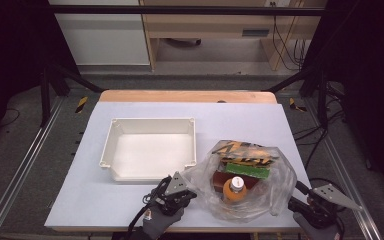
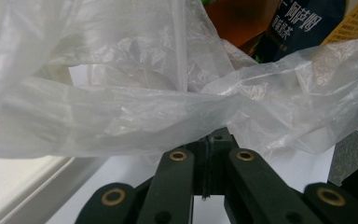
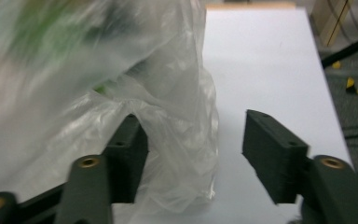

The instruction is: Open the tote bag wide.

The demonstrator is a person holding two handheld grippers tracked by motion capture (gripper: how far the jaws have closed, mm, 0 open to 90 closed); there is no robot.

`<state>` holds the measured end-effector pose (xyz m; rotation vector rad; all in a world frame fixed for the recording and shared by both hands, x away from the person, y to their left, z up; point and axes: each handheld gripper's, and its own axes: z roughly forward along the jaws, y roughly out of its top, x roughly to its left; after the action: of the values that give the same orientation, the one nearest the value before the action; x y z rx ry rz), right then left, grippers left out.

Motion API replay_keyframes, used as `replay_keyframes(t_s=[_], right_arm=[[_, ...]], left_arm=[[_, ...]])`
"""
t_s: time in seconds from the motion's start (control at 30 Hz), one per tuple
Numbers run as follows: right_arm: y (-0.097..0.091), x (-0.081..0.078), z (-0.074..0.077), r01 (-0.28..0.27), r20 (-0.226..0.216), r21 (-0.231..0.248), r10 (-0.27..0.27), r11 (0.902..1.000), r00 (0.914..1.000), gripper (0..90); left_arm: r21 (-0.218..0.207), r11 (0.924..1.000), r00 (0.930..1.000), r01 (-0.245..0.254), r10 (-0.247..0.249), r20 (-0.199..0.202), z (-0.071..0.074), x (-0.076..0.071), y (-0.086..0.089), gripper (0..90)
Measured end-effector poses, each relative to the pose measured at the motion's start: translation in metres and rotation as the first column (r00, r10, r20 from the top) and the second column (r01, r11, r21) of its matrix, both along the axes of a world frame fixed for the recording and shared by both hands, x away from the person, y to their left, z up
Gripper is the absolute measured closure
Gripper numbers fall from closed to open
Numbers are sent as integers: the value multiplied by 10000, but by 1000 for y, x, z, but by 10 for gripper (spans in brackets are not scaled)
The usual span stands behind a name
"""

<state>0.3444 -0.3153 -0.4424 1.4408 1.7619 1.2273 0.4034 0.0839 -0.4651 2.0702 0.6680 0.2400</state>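
Note:
A clear plastic bag (image 1: 280,175) lies on the right half of the white table (image 1: 240,120). Inside it stand an orange bottle (image 1: 235,189) with a white cap, a green packet (image 1: 247,170) and a black-and-yellow packet (image 1: 242,150). My left gripper (image 1: 192,193) is at the bag's left edge, shut on a fold of the film (image 2: 121,107); its jaws (image 2: 212,140) meet under the plastic. My right gripper (image 1: 300,192) sits at the bag's lower right corner. Its jaws (image 3: 193,140) stand open, and loose film (image 3: 74,93) drapes beside the left one.
An empty white tray (image 1: 152,120) sits left of the bag, just beyond my left gripper. The table's wooden far edge (image 1: 187,96) runs behind it. Metal frame rails (image 1: 22,165) flank both sides, with cables (image 1: 325,135) on the floor to the right.

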Motion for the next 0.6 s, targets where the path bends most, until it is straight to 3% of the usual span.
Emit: replay_keyframes(t_s=[0.1, 0.17, 0.23, 0.27, 0.33, 0.47, 0.6], right_arm=[[2, -8, 9, -137, 325, 90, 134, 9999, 9994, 339], [11, -17, 22, -518, 843, 121, 506, 9986, 9952, 257], [14, -18, 25, -637, 913, 194, 617, 9978, 9939, 241], [22, -22, 34, -881, 1142, 184, 855, 9959, 9898, 204], [26, -23, 39, -984, 1270, 165, 956, 9950, 9873, 193], [35, -26, 69, -1053, 2055, -65, 1044, 9944, 9731, 205], [35, -17, 84, -783, 2254, -146, 795, 9968, 9710, 255]], left_arm=[[-56, 10000, 10000, -28, 28, 21, 1, -1, -1, 899], [-58, 10000, 10000, 2, -2, 44, 2, -2, 0, 898], [-68, 10000, 10000, -7, 8, 77, 3, -3, 0, 898], [-43, 10000, 10000, -6, 7, 77, 4, -3, 0, 898], [-62, 10000, 10000, -15, 16, 91, 4, -3, 0, 898], [-73, 10000, 10000, -56, 56, 49, 4, -3, 1, 896], [-149, 9998, 9998, -165, 166, 62, 7, -3, 4, 872]])
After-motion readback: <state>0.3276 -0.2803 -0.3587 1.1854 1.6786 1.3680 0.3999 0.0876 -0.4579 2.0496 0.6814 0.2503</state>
